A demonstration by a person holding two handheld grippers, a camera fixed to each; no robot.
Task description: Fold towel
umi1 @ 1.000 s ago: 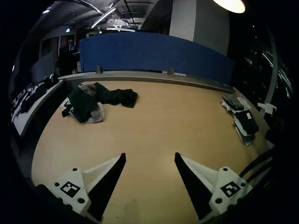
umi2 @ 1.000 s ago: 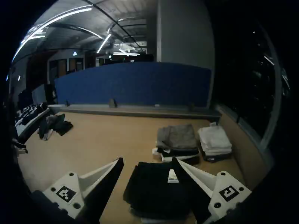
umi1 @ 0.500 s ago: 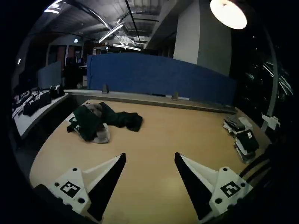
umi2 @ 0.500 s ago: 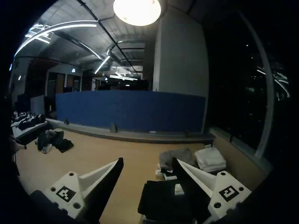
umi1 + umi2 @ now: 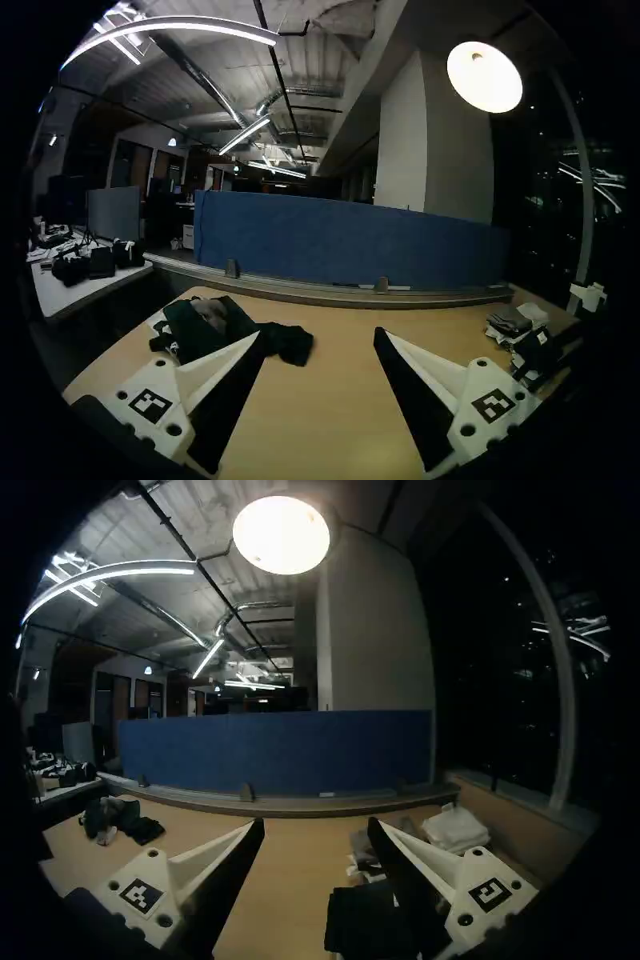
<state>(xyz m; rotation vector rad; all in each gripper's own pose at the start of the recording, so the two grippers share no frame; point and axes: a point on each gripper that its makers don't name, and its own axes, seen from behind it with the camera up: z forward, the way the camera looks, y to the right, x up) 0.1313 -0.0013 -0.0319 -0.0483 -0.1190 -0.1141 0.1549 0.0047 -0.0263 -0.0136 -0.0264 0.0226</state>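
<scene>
Both the left gripper [image 5: 320,340] and right gripper [image 5: 316,830] have fingers spread wide, holding nothing.

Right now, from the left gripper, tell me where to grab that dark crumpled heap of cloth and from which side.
Take the loose dark end trailing from the heap toward the table middle. It seems to lie low, apart from the bunched mound, so a single layer is likelier there. Come in over the bare table with the open left gripper.

The left gripper [image 5: 318,331] hides part of the crumpled towels [image 5: 196,320]; the right gripper [image 5: 314,822] half-covers the folded stacks [image 5: 454,832].
</scene>
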